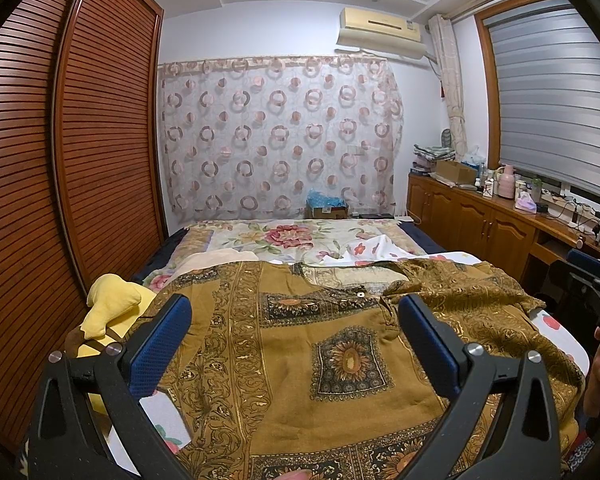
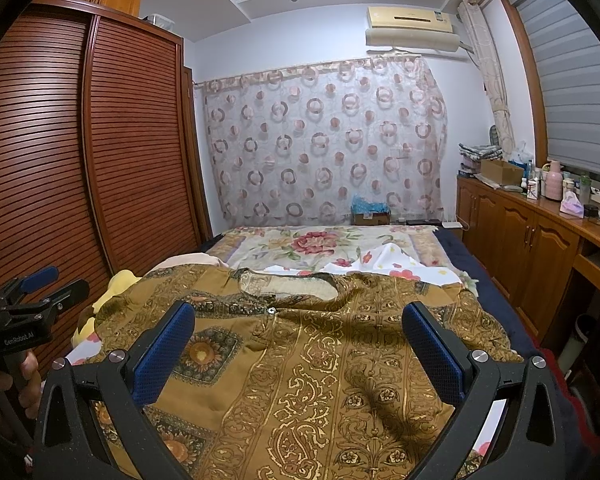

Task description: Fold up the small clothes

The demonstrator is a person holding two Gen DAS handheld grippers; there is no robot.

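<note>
A mustard-brown patterned shirt [image 1: 300, 340] lies spread on the bed, collar and a white button toward the far side; it also shows in the right wrist view [image 2: 320, 360]. My left gripper [image 1: 294, 312] is open over the shirt's left half, holding nothing. My right gripper [image 2: 298, 320] is open over the shirt's right half, holding nothing. The right gripper shows at the right edge of the left wrist view [image 1: 588, 280], and the left gripper shows at the left edge of the right wrist view [image 2: 40, 284].
The bed [image 1: 284, 236] has a floral cover and a white flowered sheet [image 1: 372, 248]. A yellow plush toy [image 1: 112, 308] lies at the shirt's left. A slatted wardrobe [image 1: 60, 160] stands left; a wooden cabinet [image 1: 480, 216] with clutter stands right.
</note>
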